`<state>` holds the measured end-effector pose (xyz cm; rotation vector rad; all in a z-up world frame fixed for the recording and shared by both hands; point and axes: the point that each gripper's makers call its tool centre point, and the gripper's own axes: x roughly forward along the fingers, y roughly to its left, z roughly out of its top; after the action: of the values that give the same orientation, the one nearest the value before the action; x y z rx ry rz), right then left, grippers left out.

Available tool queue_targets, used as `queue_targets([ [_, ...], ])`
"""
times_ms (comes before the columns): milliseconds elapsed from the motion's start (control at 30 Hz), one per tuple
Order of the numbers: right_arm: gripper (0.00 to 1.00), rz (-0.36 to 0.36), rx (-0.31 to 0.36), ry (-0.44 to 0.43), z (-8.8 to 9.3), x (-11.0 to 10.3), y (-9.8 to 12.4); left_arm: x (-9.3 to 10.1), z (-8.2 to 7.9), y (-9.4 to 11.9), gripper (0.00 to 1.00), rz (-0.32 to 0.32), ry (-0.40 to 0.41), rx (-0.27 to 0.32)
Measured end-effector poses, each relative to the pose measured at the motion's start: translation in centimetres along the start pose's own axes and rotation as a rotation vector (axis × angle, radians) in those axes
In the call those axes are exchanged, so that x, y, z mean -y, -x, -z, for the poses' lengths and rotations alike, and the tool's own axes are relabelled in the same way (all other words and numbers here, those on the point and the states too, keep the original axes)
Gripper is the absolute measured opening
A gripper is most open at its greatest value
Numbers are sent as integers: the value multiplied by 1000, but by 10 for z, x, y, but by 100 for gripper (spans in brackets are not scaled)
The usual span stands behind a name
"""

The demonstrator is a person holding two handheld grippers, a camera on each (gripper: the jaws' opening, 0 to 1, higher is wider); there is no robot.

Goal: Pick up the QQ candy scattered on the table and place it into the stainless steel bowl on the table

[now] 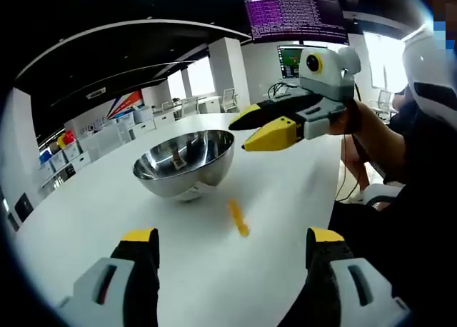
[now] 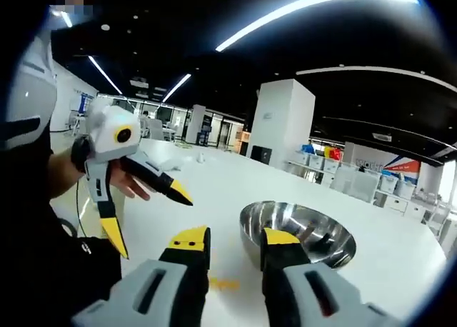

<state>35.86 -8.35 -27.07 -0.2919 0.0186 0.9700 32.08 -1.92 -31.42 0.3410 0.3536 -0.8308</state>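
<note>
- The left gripper (image 1: 226, 252) hangs low over the white table (image 1: 93, 220) with its fingers (image 1: 139, 252) spread wide and holding nothing; one yellow QQ candy (image 1: 238, 217) lies on the table ahead of them, just in front of the stainless steel bowl (image 1: 184, 163)
- The right gripper (image 2: 235, 252) is lifted above the table near the bowl's rim; its fingers stand fairly close together with a gap between them, and I see nothing pinched there
- In the right gripper view the same candy (image 2: 223, 284) shows as a yellow streak on the table below the fingers, short of the bowl (image 2: 296, 234)
- Step in hand, as I judge it: the approach to a pick, with no candy gripped yet
- The bowl seems to hold a small piece already, though reflections make that uncertain
- Next move calls for lowering one gripper so the fingers straddle the candy, closing, then a short lift over the rim
- Room: open table around candy and bowl; the table edge curves on the person's side, and the two grippers are near enough to clash if both reach in
</note>
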Motion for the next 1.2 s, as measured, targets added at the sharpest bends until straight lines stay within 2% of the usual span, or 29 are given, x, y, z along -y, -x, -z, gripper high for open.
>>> queue_targets([
  [100,25,-26,-32,-14,15,-6,-3,0,1,0,84,2,3,1],
  [167,18,-27,-50,-22,24,-4,-5,0,2,0,84,4,0,0],
  [300,18,21,-89,-88,47,10,-10,0,2,0,84,6,2,2],
  [433,18,36,-129,-116,66,14,-16,-1,3,1,84,1,2,1],
  [633,18,35,-151,-113,73,12,-18,-2,4,2,84,-1,0,-5],
  [1200,19,61,-164,-115,80,20,-17,2,0,-4,84,9,-7,-4],
])
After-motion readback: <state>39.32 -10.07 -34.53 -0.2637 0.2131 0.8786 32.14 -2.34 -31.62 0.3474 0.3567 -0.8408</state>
